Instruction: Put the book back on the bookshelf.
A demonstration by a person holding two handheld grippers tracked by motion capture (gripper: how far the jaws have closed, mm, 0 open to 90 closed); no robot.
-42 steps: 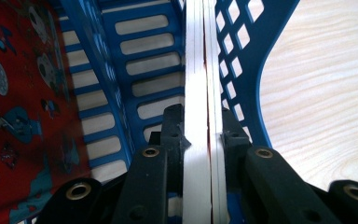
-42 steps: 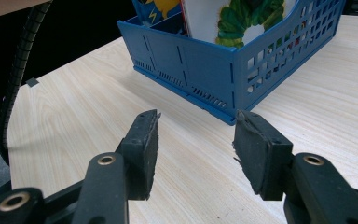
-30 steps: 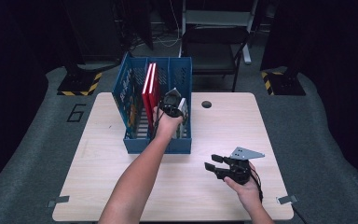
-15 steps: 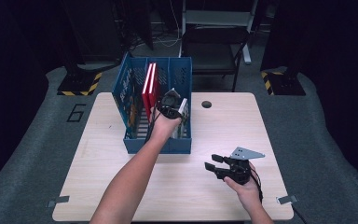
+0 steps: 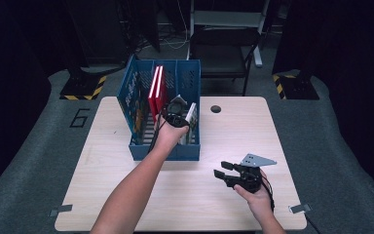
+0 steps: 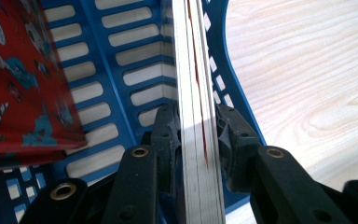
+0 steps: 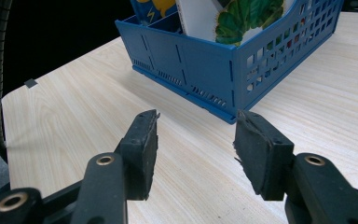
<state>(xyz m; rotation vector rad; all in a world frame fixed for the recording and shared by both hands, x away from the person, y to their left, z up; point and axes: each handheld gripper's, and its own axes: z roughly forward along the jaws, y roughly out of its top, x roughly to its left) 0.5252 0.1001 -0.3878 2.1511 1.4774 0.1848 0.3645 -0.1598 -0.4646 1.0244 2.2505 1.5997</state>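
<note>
Left gripper (image 5: 177,113) barely shifted — jaws clamp thin book (image 6: 196,116) | upright, spine vertical | right gripper (image 7: 193,149) released

Thin white book (image 6: 193,116) upright on edge, rightmost compartment, blue rack (image 5: 137,90)

In the left gripper view the book (image 6: 196,116) runs off the top and bottom edges, so its cover can't be read. The red book (image 6: 23,79) is cut off at the left. In the right gripper view the rack (image 7: 242,56) loses its top.
</note>
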